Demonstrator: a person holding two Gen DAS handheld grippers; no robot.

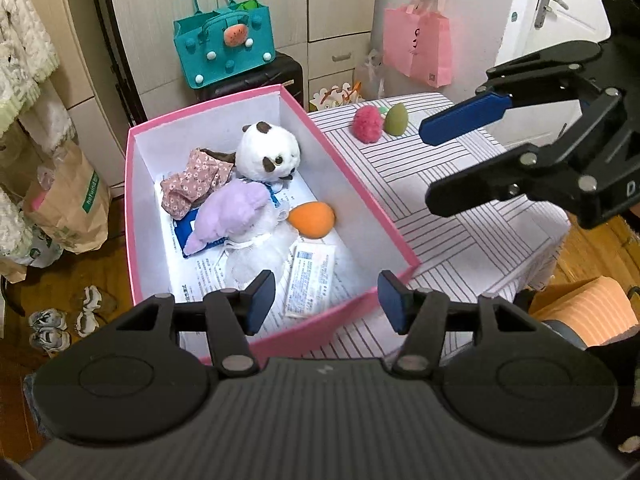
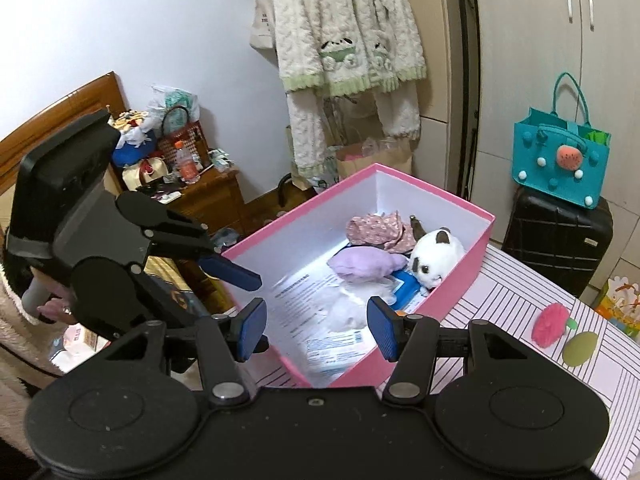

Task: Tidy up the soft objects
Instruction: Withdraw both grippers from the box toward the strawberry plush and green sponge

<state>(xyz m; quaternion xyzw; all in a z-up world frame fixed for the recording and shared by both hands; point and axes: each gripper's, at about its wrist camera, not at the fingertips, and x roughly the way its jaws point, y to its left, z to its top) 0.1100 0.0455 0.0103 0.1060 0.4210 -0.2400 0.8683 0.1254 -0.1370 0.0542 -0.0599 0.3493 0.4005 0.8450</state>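
A pink box [image 1: 352,184] [image 2: 476,268] stands on the striped table [image 1: 460,216]. In it lie a panda plush [image 1: 268,152] [image 2: 434,258], a floral cloth [image 1: 192,184] [image 2: 376,228], a purple plush [image 1: 232,212] [image 2: 364,264], an orange sponge [image 1: 312,219] and white netting [image 1: 256,248]. A pink pompom [image 1: 367,124] [image 2: 550,324] and a green sponge [image 1: 396,120] [image 2: 580,348] lie on the table beyond the box. My left gripper [image 1: 326,300] is open and empty over the box's near edge. My right gripper [image 2: 316,328] is open and empty over the box; it also shows in the left wrist view [image 1: 428,164].
A teal bag [image 1: 224,44] [image 2: 562,156] sits on a black suitcase [image 2: 556,236]. A pink bag [image 1: 416,44] hangs behind the table. Paper bags [image 1: 68,204] and shoes [image 1: 52,320] are on the floor at left. A cluttered wooden nightstand [image 2: 208,196] stands by the wall.
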